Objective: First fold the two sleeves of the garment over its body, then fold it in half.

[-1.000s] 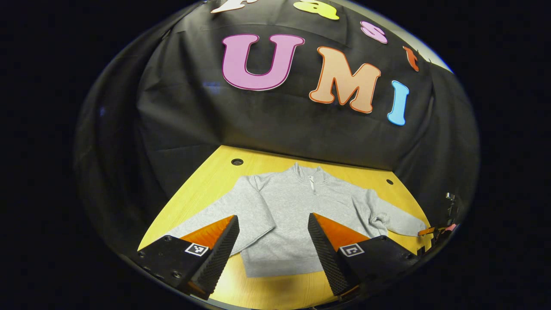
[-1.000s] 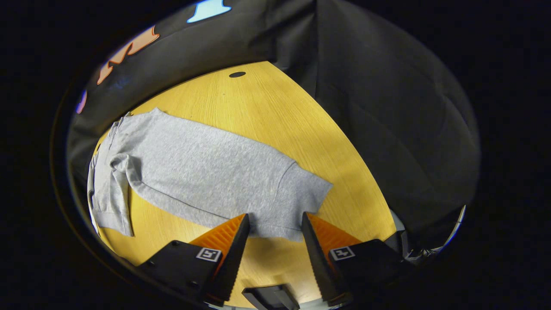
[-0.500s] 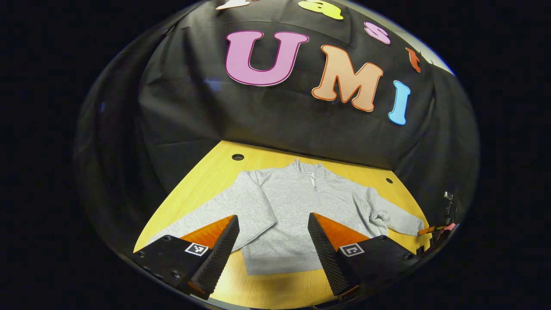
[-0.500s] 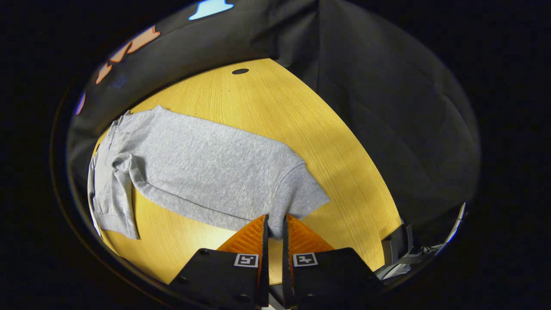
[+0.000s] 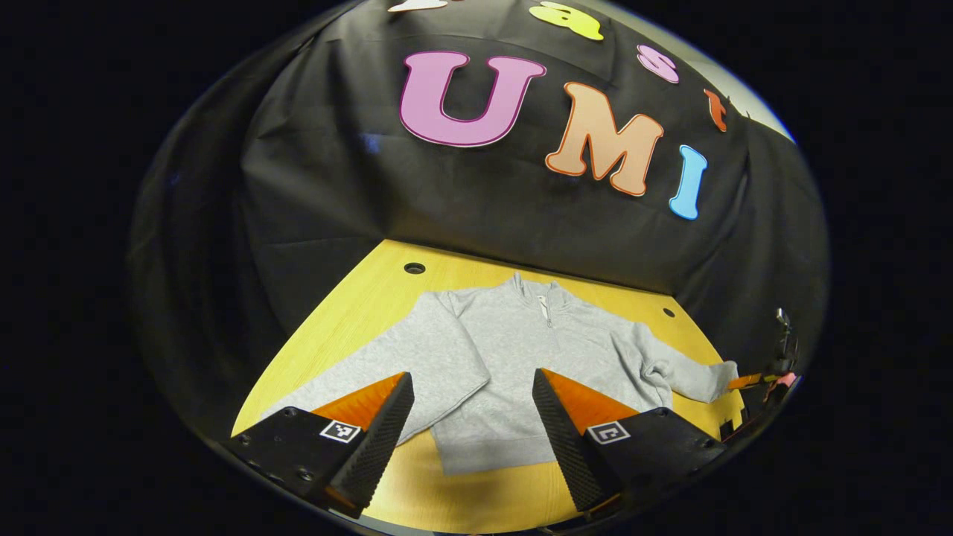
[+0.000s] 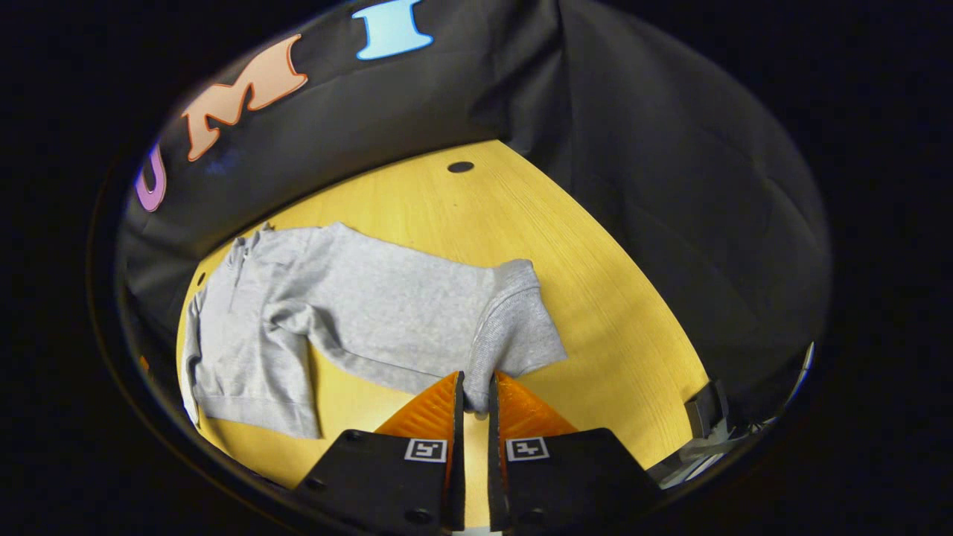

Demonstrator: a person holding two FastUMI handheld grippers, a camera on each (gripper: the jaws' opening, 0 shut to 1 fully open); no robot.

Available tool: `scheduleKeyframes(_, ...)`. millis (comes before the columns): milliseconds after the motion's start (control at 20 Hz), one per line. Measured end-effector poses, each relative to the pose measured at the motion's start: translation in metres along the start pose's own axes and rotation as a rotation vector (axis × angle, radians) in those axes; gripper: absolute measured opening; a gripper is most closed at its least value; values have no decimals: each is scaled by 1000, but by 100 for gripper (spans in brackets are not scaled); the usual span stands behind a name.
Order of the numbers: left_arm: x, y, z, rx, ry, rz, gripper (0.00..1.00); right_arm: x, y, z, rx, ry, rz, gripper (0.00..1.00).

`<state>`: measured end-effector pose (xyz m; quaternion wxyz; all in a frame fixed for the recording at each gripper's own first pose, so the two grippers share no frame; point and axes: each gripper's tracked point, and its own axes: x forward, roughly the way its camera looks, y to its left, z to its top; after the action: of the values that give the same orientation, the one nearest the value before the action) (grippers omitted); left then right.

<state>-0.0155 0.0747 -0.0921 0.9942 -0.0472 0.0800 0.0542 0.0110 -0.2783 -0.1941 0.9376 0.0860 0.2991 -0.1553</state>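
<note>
Left gripper view: grey garment [image 5: 521, 365] lies flat, front up, on the yellow tabletop [image 5: 350, 305], collar toward the booth wall. Left gripper [image 5: 473, 417] hangs above the hem, jaws wide apart, empty. Far off, the garment's right sleeve [image 5: 685, 376] runs out to the other gripper.

Right gripper view: right gripper [image 6: 474, 402] jaws closed on the cuff edge of that sleeve [image 6: 417, 327], cuff lifted and bunched. Judgement: carry it low across the body, keep the pinch firm, lay it flat without dragging the torso.
</note>
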Motion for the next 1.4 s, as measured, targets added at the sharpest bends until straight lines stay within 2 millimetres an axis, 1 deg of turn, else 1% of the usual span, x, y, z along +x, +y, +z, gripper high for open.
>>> scheduleKeyframes(100, -1, 8, -5, -11, 10, -14, 94, -10, 24, 8, -8, -18, 27, 15)
scheduleKeyframes(300, -3, 24, -6, -17, 4, -27, 94, -32, 75, 29, -15, -65, 87, 15)
scheduleKeyframes(350, -3, 28, -6, -22, 5, -33, 94, -35, 89, 30, -30, -76, 95, 15)
scheduleKeyframes(500, -4, 32, -3, -11, 3, -50, 94, -45, 129, 40, -55, -105, 137, 14)
scheduleKeyframes(650, -6, 37, -1, 19, 1, -60, 94, -55, 178, 48, -81, -139, 199, 14)
scheduleKeyframes(800, -8, 39, -2, 13, 5, -79, 94, -66, 239, 59, -90, -179, 288, 14)
scheduleKeyframes(1000, -10, 49, -5, 6, 11, -77, 94, -77, 313, 63, -121, -219, 399, 15)
scheduleKeyframes(1100, -13, 56, -8, 1, 14, -70, 94, -79, 351, 62, -130, -225, 459, 15)
scheduleKeyframes(1200, -14, 63, -9, -5, 15, -57, 94, -79, 383, 59, -155, -231, 503, 14)
scheduleKeyframes(1300, -18, 71, -10, -14, 15, -43, 94, -82, 413, 55, -181, -231, 549, 14)
scheduleKeyframes(1400, -21, 80, -13, -22, 15, -26, 94, -88, 444, 45, -201, -230, 617, 14)
